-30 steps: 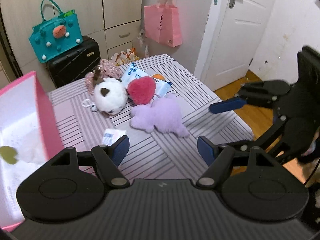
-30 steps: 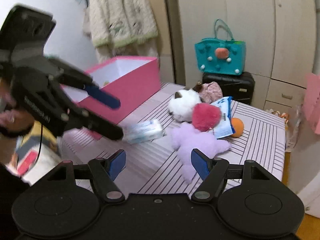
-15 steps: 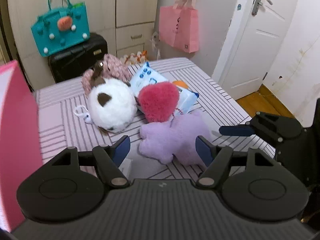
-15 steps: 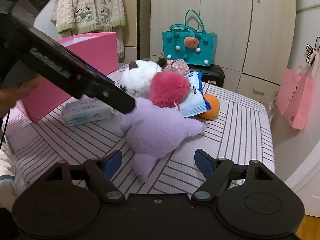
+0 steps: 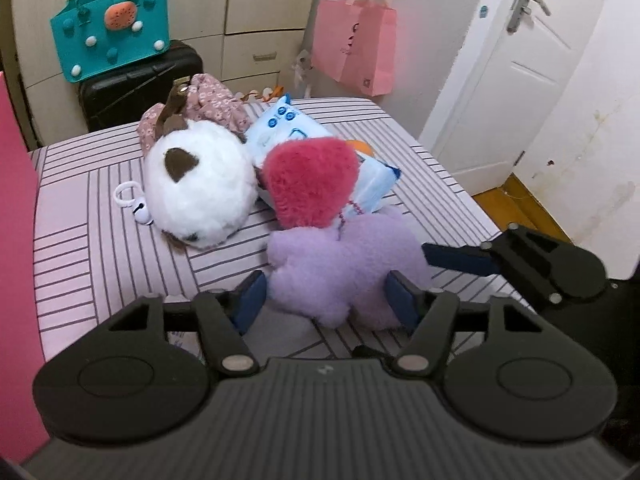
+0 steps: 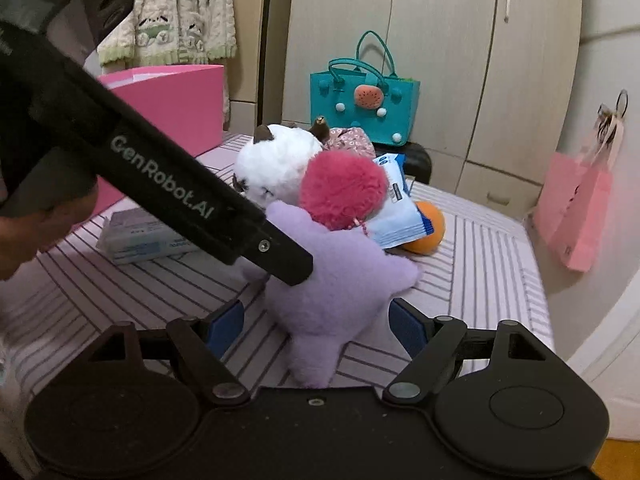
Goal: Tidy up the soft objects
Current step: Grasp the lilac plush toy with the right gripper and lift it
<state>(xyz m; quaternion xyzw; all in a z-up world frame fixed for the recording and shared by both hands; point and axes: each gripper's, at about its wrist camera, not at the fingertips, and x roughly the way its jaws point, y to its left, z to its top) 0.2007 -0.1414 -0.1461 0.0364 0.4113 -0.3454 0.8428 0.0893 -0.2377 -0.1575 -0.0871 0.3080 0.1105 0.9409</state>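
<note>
A lilac plush toy [image 5: 344,264] lies on the striped bed, also in the right wrist view [image 6: 340,288]. Behind it lie a red fluffy heart [image 5: 310,180], a white plush with brown ears [image 5: 198,184], a floral pink pouch [image 5: 208,100] and a blue wipes packet [image 5: 292,128]. My left gripper [image 5: 326,300] is open, its fingers on either side of the lilac toy's near end. My right gripper [image 6: 316,326] is open too, straddling the toy's other end. An orange ball [image 6: 426,228] lies beside the packet.
A pink box [image 6: 176,104] stands at the bed's left side, with a tissue pack [image 6: 140,236] in front of it. A teal bag [image 5: 112,32] sits on a black suitcase [image 5: 136,80]. A pink paper bag [image 5: 354,48] hangs by the white door [image 5: 516,72].
Both grippers have moved in toward the lilac toy and now straddle it from opposite sides. Both stay open. The toys have not moved.
</note>
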